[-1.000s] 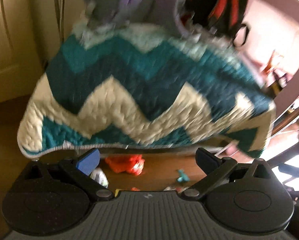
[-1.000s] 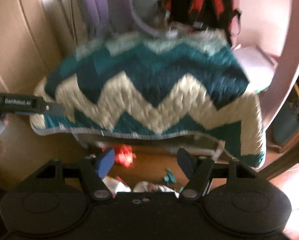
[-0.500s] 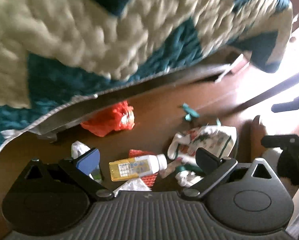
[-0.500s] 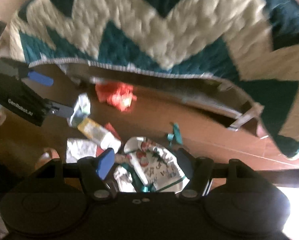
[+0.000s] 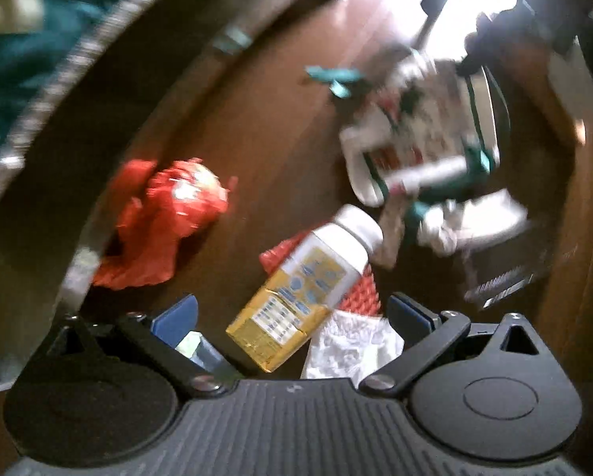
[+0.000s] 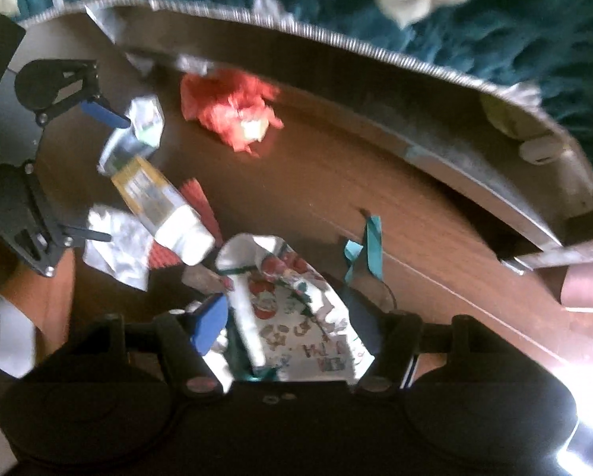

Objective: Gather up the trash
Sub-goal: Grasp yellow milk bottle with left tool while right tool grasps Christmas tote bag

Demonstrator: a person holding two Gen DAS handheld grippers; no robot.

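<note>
Trash lies scattered on a brown wooden floor (image 5: 280,127). A yellow-labelled bottle with a white cap (image 5: 304,289) lies between the fingers of my left gripper (image 5: 292,315), which is open just above it. A crumpled red wrapper (image 5: 165,214) sits to its left, and white paper (image 5: 348,345) lies under the right finger. My right gripper (image 6: 288,319) hangs open over a printed white bag (image 6: 296,313). In the right wrist view the bottle (image 6: 165,206), the red wrapper (image 6: 229,111) and the left gripper (image 6: 98,170) show at the left.
A teal and cream zigzag blanket (image 6: 494,20) overhangs a bed edge (image 6: 435,150) along the top. A teal ribbon (image 6: 368,246) lies on the floor beside the bag. A silver foil wrapper (image 6: 142,127) and red ridged card (image 6: 199,202) lie near the bottle.
Both grippers have tilted down from the blanket toward the floor and moved closer to the trash. The bottle now sits between the left fingers, and the printed bag fills the right gripper's opening.
</note>
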